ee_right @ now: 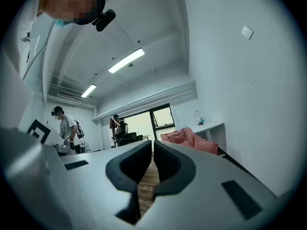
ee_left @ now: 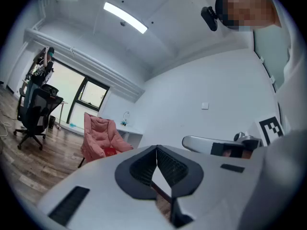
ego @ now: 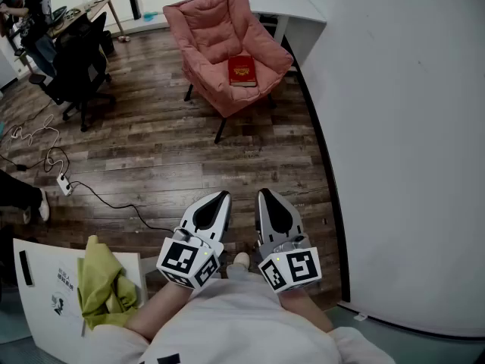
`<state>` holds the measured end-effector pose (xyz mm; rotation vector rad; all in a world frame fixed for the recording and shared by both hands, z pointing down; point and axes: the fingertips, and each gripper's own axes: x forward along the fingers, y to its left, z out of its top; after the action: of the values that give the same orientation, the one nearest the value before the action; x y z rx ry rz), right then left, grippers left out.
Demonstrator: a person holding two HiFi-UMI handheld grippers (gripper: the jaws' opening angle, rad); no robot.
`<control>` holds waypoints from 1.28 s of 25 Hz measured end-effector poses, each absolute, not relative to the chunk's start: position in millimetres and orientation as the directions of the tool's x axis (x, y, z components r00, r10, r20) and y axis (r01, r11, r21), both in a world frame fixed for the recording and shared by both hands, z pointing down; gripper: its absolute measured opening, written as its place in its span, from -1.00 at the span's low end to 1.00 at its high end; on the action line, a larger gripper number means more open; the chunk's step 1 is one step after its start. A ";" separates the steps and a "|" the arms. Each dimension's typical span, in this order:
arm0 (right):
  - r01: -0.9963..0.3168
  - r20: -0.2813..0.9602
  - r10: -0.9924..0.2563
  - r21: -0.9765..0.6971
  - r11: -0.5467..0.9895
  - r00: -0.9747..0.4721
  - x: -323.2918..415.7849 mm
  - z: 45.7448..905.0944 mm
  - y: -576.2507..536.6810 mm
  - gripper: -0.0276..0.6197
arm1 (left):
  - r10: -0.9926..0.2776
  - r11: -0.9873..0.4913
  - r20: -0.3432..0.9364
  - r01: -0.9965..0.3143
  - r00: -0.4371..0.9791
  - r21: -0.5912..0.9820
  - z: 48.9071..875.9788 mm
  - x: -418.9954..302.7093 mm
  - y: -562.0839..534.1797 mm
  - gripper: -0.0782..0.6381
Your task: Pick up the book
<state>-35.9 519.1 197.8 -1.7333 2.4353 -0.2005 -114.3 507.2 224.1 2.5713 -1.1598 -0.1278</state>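
Note:
A red book [ego: 242, 70] lies flat on the seat of a pink armchair [ego: 203, 32] at the far side of the wood floor; in the left gripper view the book [ee_left: 111, 151] shows small on that armchair [ee_left: 98, 134]. My left gripper [ego: 222, 196] and right gripper [ego: 265, 193] are held side by side close to my body, level and pointing toward the chair, well short of it. Both are shut with nothing between the jaws. The right gripper view catches the armchair [ee_right: 188, 139] far off to the right.
A white desk [ego: 282, 4] stands behind the armchair against the white wall [ego: 409, 127]. Black office chairs [ego: 72, 67] sit at far left. A power strip with cables [ego: 64, 183] lies on the floor at left. A white board with a yellow-green cloth [ego: 102, 283] is beside me. People stand far off [ee_right: 67, 128].

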 end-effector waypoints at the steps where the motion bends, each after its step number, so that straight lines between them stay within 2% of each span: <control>1: -0.927 -0.039 -0.946 -0.193 0.323 -0.321 -35.5 198.2 518.3 -0.81 | -0.745 -0.621 0.045 -0.717 0.665 0.316 223.0 -114.9 505.8 -0.77; 19: -0.917 -0.065 -0.943 -0.217 0.334 -0.328 -26.9 195.8 504.4 -0.81 | -0.757 -0.610 0.047 -0.730 0.652 0.308 223.1 -110.5 492.4 -0.77; 32: -0.911 -0.063 -0.935 -0.209 0.355 -0.350 14.7 198.2 489.0 -0.81 | -0.777 -0.586 0.032 -0.740 0.629 0.329 223.5 -71.1 478.7 -0.77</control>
<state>14.7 489.0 198.2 -1.6808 2.4404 -0.2040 -71.1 478.7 223.5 2.5425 -1.2212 -0.1655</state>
